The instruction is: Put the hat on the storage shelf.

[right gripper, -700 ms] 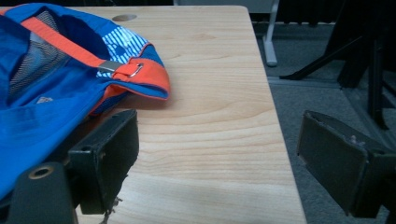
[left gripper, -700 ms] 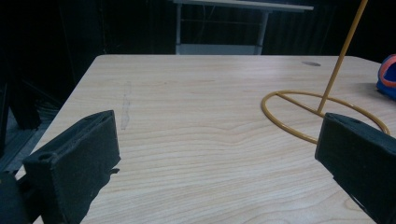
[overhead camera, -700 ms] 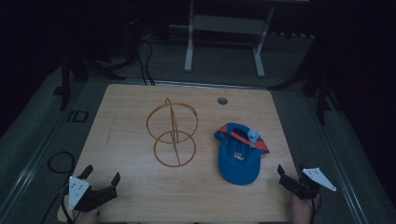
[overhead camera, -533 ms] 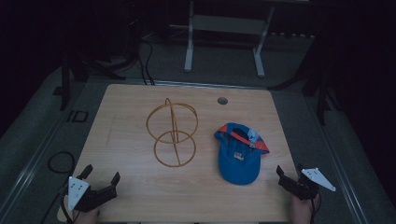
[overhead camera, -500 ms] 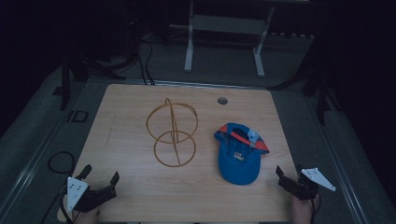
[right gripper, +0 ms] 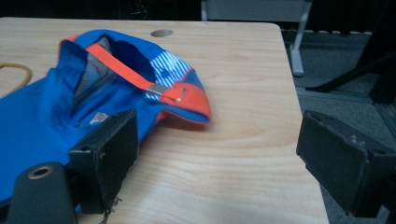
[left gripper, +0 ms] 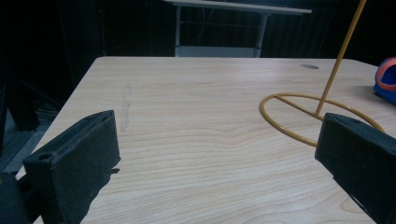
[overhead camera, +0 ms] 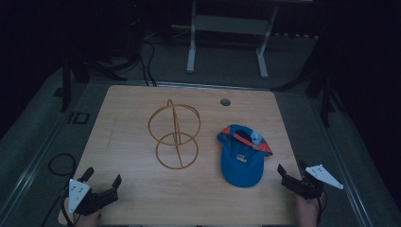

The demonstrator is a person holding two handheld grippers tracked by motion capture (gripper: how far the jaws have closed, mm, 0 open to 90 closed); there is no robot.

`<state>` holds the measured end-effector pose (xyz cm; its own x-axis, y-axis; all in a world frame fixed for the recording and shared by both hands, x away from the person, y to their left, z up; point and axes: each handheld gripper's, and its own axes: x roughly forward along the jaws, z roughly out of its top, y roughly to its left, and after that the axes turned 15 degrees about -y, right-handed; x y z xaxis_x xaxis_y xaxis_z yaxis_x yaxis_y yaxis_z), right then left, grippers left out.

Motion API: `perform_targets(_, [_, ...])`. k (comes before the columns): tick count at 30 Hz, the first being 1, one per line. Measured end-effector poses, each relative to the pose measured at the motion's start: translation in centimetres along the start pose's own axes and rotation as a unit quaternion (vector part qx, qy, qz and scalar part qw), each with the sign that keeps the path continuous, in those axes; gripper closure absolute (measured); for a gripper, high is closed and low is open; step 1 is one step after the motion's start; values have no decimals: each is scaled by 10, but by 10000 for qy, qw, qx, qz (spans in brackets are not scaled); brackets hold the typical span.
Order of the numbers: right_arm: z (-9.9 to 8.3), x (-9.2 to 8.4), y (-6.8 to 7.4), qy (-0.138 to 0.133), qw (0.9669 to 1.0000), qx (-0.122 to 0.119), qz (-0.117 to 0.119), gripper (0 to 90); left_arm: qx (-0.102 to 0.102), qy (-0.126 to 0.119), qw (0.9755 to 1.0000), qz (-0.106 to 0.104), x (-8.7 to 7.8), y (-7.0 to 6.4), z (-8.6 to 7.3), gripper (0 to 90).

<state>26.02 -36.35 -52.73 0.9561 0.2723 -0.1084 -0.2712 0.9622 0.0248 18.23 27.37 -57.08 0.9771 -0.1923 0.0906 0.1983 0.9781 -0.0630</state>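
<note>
Pale wood grain covers the table (overhead camera: 142,142) in the high view, lit against a dark room. Near its centre stands a yellow wire stand (overhead camera: 175,135): two upright hoops crossing each other above a flat ring that lies on the wood. At about four o'clock from the stand, well apart from it, lies a blue cap (overhead camera: 242,158) with an orange strap, its opening facing up and toward twelve o'clock. The left gripper (overhead camera: 101,187) sits at the table's seven o'clock corner, jaws spread wide with nothing between them. The right gripper (overhead camera: 291,171) is at the five o'clock corner, just beside the cap's near edge, jaws likewise spread and holding nothing. A small round hole (overhead camera: 225,101) sits near the far edge at one o'clock.

From the left gripper view, the two black jaws rise at the lower corners, far apart, with bare wood between them. The stand's flat ring (left gripper: 317,116) lies at two o'clock, a thin rod slanting up from it, and a sliver of the cap (left gripper: 386,79) shows at three o'clock.

From the right gripper view, the jaws again stand wide apart. The cap (right gripper: 60,107) spreads from nine to eleven o'clock, its orange strap (right gripper: 135,74) crossing the opening; the jaw at seven o'clock overlaps the blue cloth in the picture, though whether it touches I cannot tell. Part of the stand's ring (right gripper: 16,72) peeks in at nine o'clock.
</note>
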Motion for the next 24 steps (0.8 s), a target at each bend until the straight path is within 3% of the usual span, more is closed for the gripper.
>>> perform_targets(5, [14, 5, 0, 52, 9999, 12, 144, 122, -12, 3, 10000, 2, 0, 0, 0, 1])
perform_targets(10, [36, 20, 0, 412, 9982, -25, 446, 123, -1, 15, 10000, -3, 0, 0, 0, 1])
perform_targets(15, [47, 28, 0, 437, 9976, 72, 535, 118, -56, 12, 10000, 0, 0, 1, 0, 1])
perform_targets(20, [62, 44, 1, 471, 9972, -83, 570, 115, -53, 2, 10000, -23, -1, 1, 0, 1])
perform_targets(24, [67, 57, 4, 474, 9955, -75, 818, 129, -43, 12, 10000, -46, 0, 1, 0, 1])
